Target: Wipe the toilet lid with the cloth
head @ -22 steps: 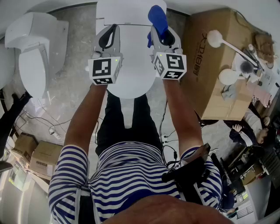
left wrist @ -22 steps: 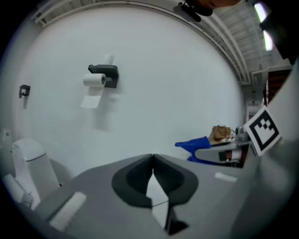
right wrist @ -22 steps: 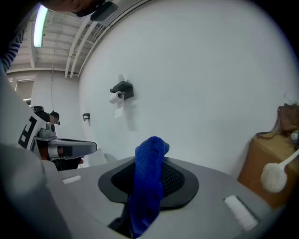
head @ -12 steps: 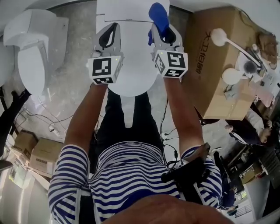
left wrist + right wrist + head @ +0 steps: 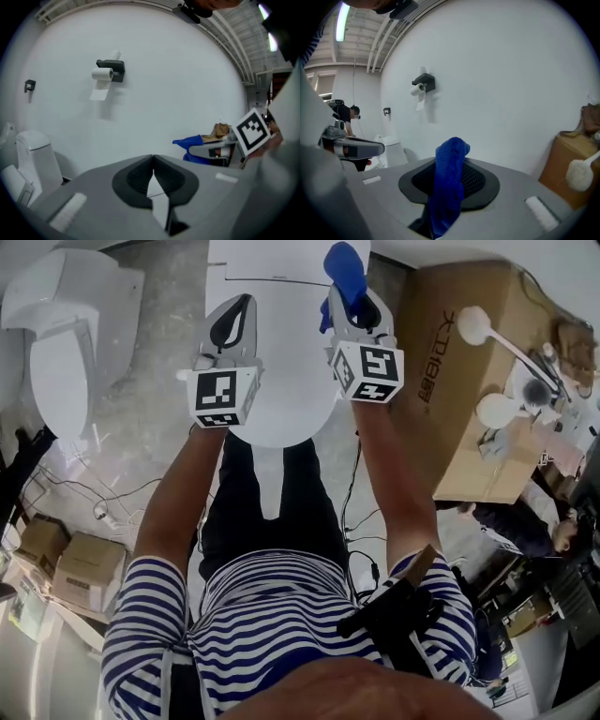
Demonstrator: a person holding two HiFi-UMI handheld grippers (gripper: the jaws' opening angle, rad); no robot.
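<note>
Two toilets: one off to the left, the other dead ahead with its lid down beneath both grippers. One cardboard box stands on the right. The left gripper is clenched on nothing, jaws meeting. The right gripper pinches the single blue cloth. The cloth runs lengthwise along the jaws, tip poking past them toward the wall, above the lid's far right edge.

Saw a second white toilet on the left. Saw a big brown cardboard box on the right, a fluffy white brush on top. Spotted a white paper roll on the wall.
</note>
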